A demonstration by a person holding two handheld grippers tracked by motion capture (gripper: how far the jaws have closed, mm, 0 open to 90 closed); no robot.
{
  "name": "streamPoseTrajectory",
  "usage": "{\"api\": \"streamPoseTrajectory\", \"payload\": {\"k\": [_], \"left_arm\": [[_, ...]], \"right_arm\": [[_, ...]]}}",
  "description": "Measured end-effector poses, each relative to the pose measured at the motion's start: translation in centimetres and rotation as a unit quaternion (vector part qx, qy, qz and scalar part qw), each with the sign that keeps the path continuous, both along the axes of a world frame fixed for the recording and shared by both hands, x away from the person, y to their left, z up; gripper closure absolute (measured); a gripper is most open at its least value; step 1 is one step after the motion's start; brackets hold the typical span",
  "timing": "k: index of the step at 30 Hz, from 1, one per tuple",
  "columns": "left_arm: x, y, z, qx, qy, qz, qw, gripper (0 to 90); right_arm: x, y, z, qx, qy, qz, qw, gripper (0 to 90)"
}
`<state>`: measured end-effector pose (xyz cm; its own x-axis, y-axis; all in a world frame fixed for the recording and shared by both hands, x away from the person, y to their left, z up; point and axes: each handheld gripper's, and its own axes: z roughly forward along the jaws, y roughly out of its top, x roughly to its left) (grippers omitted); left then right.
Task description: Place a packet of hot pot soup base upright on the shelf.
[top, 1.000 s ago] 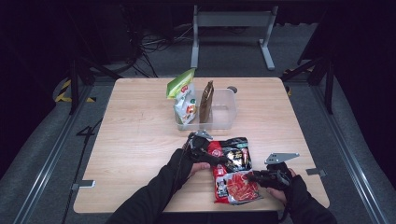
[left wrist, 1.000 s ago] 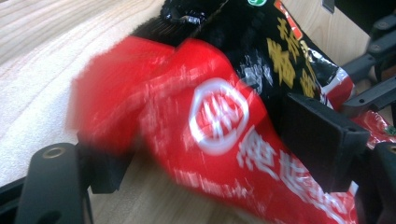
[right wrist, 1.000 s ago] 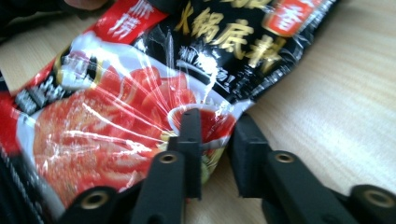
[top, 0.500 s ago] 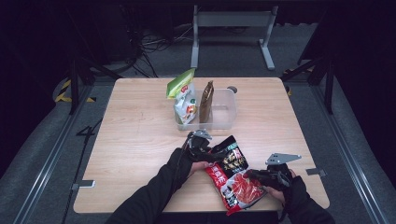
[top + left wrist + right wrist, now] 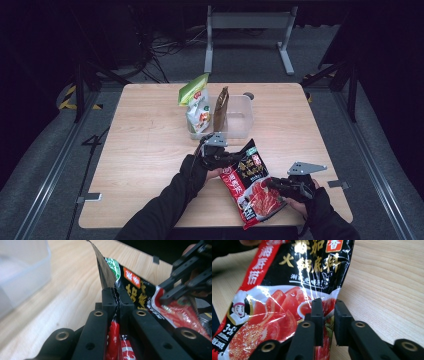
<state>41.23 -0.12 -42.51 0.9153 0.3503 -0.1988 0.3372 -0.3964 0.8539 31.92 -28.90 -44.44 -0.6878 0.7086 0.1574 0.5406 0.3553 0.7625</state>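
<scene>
You have the red-and-black pouch (image 5: 250, 185) held up off the surface (image 5: 150, 150) between both grippers, near the front edge and well short of the clear bin (image 5: 235, 120). Your left gripper (image 5: 117, 298) has its fingers pinched tight on the pouch's upper edge. Your right gripper (image 5: 327, 312) has its fingers closed on the lower edge with a thin fold between them, a hold that looks shallow.

If the bin is the goal, carry with the left and let the right only steady. Keep the pouch taut and upright so it goes in edge-first. Aim for the open right part of the bin, beside the brown packet (image 5: 220, 107) and clear of the green bag (image 5: 196, 102). Release the right side first.
</scene>
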Motion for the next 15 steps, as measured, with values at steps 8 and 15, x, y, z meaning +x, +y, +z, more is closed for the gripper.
{"api": "streamPoseTrajectory", "payload": {"k": [8, 15], "left_arm": [[-0.7, 0.2, 1.6, -0.006, -0.04, -0.004, 0.9992, 87.5], [-1.1, 0.2, 2.5, -0.014, -0.06, -0.019, 0.9979, 87.9]], "right_arm": [[0.1, 0.6, 0.5, -0.014, -0.011, 0.032, 0.9993, 69.3], [0.4, 1.0, 0.7, -0.018, -0.014, 0.055, 0.9982, 60.6]]}}
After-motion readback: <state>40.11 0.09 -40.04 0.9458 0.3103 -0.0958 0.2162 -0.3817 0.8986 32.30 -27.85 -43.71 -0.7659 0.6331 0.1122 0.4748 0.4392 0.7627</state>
